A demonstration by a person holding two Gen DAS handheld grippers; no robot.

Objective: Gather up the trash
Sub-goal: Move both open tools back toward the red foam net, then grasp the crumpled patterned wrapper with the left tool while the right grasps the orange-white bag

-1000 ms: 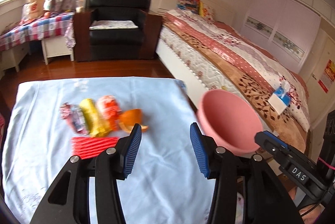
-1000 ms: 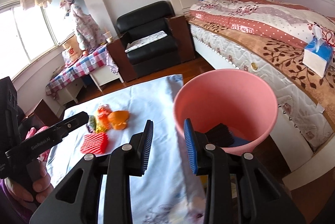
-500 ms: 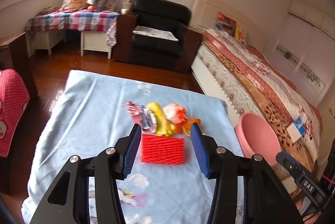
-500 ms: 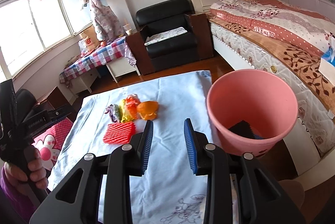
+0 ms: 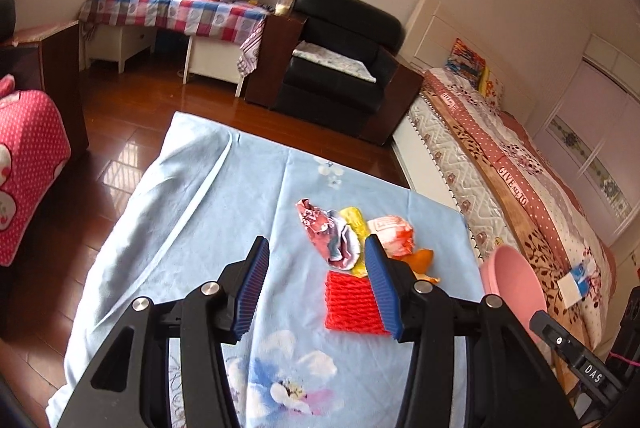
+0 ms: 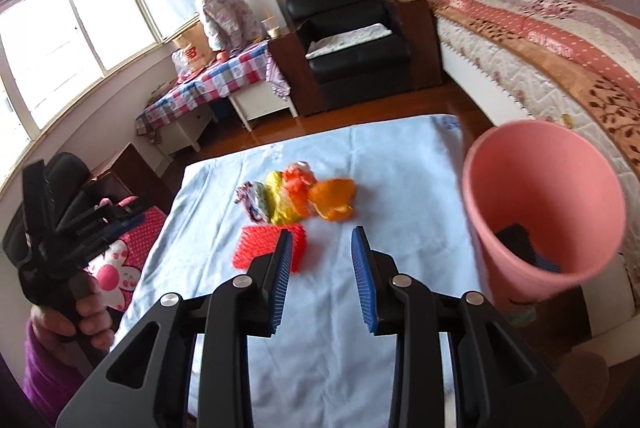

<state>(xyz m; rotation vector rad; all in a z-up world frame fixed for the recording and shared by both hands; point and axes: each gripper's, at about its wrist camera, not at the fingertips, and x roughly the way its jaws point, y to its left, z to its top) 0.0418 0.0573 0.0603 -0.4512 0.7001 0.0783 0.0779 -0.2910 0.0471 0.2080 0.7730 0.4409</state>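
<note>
A small pile of trash lies on the blue-clothed table (image 5: 200, 228): a red foam net (image 5: 348, 304), a pink-grey wrapper (image 5: 330, 232), a yellow wrapper (image 5: 354, 224), an orange-white wrapper (image 5: 392, 232) and an orange peel (image 5: 422, 258). My left gripper (image 5: 316, 256) hovers open just left of the pile, its right finger over the net's edge. My right gripper (image 6: 322, 240) is open and empty, short of the red net (image 6: 268, 248) and the peel (image 6: 334, 200). The pink bin (image 6: 520, 168) stands at the table's right edge, with a dark item (image 6: 516, 240) inside.
A bed (image 5: 520, 164) runs along the right, close behind the pink bin (image 5: 516, 292). A black armchair (image 5: 340, 68) and a checked-cloth table (image 5: 172, 12) stand beyond the table. A person's hand (image 6: 80, 316) holds the left gripper (image 6: 120, 218). A red dotted cushion (image 5: 24, 156) sits at the left.
The left gripper has swung left from the bin to just beside the trash pile and rolled. The right gripper has drawn away from the bin, which now sits at its right.
</note>
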